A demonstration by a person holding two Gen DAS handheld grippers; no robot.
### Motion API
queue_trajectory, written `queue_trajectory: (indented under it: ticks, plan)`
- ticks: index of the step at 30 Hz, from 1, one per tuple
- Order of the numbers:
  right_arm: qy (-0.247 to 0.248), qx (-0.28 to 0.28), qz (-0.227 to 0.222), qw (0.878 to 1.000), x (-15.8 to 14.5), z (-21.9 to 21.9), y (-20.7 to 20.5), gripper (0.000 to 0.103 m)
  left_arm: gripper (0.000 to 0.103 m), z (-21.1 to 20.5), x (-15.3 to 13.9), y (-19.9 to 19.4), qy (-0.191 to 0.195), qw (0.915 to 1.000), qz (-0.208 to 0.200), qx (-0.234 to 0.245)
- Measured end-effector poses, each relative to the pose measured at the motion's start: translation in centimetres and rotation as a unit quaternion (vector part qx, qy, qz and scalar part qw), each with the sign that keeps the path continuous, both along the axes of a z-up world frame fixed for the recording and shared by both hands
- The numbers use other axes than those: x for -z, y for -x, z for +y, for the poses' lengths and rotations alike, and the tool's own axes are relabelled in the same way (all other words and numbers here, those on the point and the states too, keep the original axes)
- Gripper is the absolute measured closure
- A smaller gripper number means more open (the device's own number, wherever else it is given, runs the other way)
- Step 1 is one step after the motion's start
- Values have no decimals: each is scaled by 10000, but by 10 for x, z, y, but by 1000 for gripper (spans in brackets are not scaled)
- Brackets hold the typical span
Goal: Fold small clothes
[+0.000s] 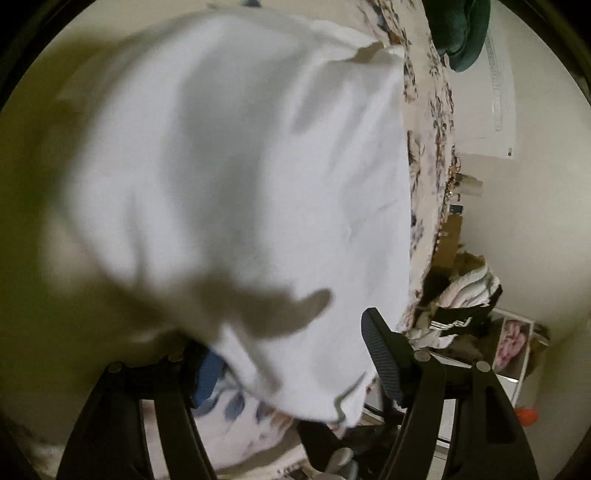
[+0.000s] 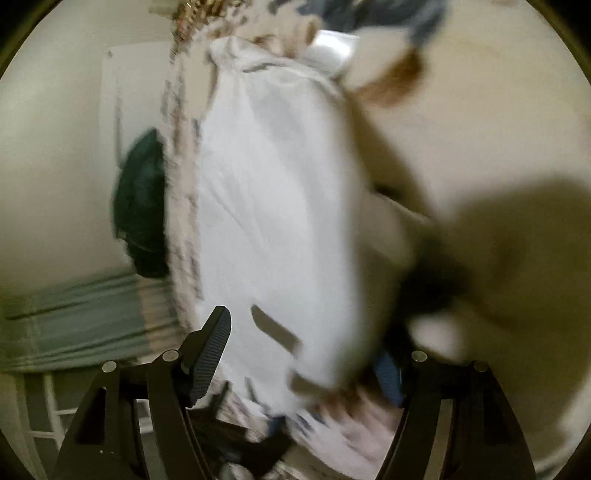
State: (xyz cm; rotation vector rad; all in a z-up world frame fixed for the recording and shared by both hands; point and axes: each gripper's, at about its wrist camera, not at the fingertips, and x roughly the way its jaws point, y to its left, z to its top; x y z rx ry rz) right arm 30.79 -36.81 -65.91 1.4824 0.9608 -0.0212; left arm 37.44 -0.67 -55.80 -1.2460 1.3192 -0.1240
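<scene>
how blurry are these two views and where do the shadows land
Left wrist view: the white garment is softly motion-blurred, with a dark gripper-shaped shadow across its lower part; the near finger stays sharp. Right wrist view: heavier smear over the garment, and a big dark shadow on the cream surface at right.

Left wrist view: looks forward and down along its fingers (image 1: 380, 354), very close to a white cloth (image 1: 236, 177) filling the frame centre. Right wrist view: same downward, close stance, cloth (image 2: 273, 206) at centre, blurred. Shared: the cloth, floral bedding (image 1: 432, 147) (image 2: 181, 206), a dark green item (image 1: 461, 29) (image 2: 142, 206).
</scene>
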Motion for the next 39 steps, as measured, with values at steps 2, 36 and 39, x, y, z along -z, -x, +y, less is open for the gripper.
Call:
queue_trajectory:
  ticks: [2,36,39]
  plan:
    - [-53,134,-165,9998,1,0,-8,28,34,-2,5,-6,-28,10000,-28,-90]
    - [822,-405,-258,9955,-126,34,-23,91,98,-6,-142,-1,-1040,9864,-1265,-139]
    - [753,-513,-227,9956,-151,37,-1,91,98,1,-167,19,-1078,9872,-1174,-26]
